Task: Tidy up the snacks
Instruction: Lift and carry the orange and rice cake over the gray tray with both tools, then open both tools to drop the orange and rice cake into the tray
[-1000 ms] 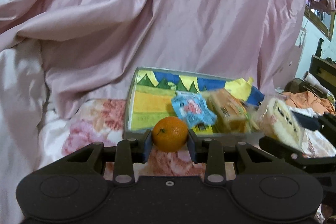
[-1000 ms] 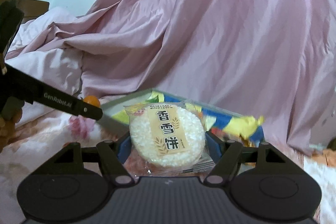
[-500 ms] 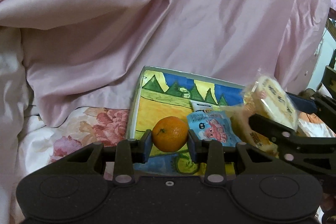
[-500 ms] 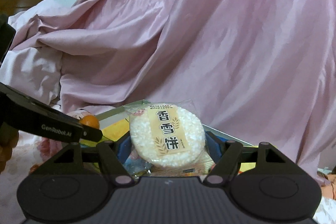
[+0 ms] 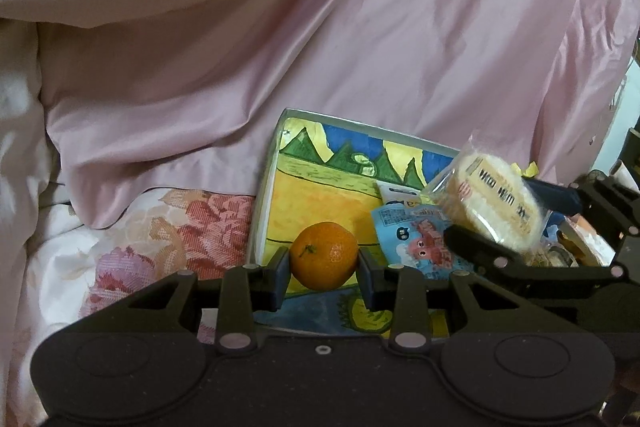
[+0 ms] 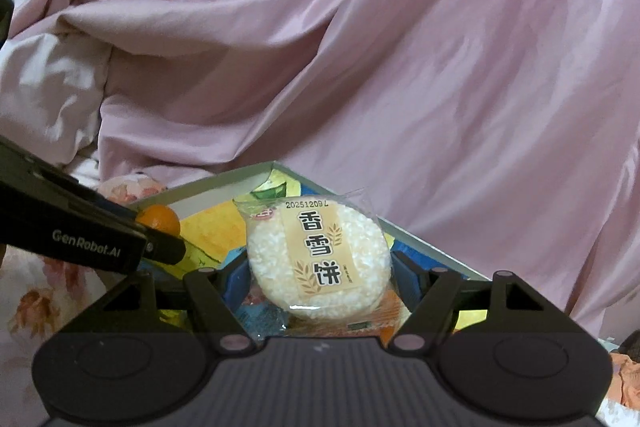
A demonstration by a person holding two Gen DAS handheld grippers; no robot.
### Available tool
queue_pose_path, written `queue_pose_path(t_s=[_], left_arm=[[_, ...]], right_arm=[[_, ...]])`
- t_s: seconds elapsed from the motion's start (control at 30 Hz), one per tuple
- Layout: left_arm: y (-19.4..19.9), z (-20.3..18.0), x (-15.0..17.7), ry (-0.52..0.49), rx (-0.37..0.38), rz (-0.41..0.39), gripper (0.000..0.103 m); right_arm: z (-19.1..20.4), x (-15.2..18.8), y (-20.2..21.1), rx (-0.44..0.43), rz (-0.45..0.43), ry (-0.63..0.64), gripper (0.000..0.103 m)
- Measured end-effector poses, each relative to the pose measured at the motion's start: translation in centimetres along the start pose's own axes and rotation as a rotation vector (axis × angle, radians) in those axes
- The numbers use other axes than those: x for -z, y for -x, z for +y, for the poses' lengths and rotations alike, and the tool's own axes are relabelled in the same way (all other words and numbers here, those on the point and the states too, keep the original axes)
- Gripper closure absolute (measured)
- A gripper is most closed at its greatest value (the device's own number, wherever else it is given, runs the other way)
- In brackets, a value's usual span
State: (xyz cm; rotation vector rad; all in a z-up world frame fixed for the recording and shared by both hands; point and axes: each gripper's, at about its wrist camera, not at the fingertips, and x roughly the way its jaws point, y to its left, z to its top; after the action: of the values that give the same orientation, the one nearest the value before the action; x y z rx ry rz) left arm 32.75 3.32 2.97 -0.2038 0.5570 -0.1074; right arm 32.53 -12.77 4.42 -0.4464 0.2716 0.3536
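Note:
My left gripper (image 5: 324,273) is shut on an orange mandarin (image 5: 323,254) and holds it over the left part of a colourful painted box (image 5: 320,187). My right gripper (image 6: 318,279) is shut on a round wrapped rice cracker (image 6: 318,261) and holds it over the same box (image 6: 212,235). The rice cracker also shows in the left wrist view (image 5: 496,199), at the right side of the box. A blue snack packet (image 5: 416,239) and other wrapped snacks lie in the box. The mandarin shows small in the right wrist view (image 6: 160,219), behind the left gripper's finger.
The box lies on a bed with a floral sheet (image 5: 152,239). A crumpled pink satin quilt (image 5: 320,27) rises right behind the box. Orange cloth and dark furniture sit at the far right edge (image 5: 628,155).
Both grippers have moved forward over the box with their loads. The mandarin went from the box's near edge to above its inside. The rice cracker has come over the snacks in the box.

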Motion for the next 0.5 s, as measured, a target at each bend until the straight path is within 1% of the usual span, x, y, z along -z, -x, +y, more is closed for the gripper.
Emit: queue_pose_path(t_s=[0.1,0.17,0.37,0.43,0.5], left_arm=[[-0.07,0.06,-0.04,0.009,0.002,-0.001,0.065],[-0.03,0.16,-0.12,0.02,0.004,-0.006,0.061],[0.29,0.17,0.01,0.027,0.011,-0.012,0.056],[0.49,0.1,0.01,0.032,0.012,-0.021,0.047],[0.7,0.1,0.01,0.04,0.009,-0.028,0.042]], right_arm=[[0.06,-0.03,-0.22,-0.003,0.012,0.001,0.027],[0.03,0.02,-0.3,-0.007,0.015,-0.004,0.027],[-0.08,0.15,-0.2,-0.012,0.016,-0.026,0.02],[-0.07,0.24,-0.16,-0.01,0.017,-0.026,0.017],[-0.19,0.34,0.01,-0.005,0.015,-0.028,0.015]])
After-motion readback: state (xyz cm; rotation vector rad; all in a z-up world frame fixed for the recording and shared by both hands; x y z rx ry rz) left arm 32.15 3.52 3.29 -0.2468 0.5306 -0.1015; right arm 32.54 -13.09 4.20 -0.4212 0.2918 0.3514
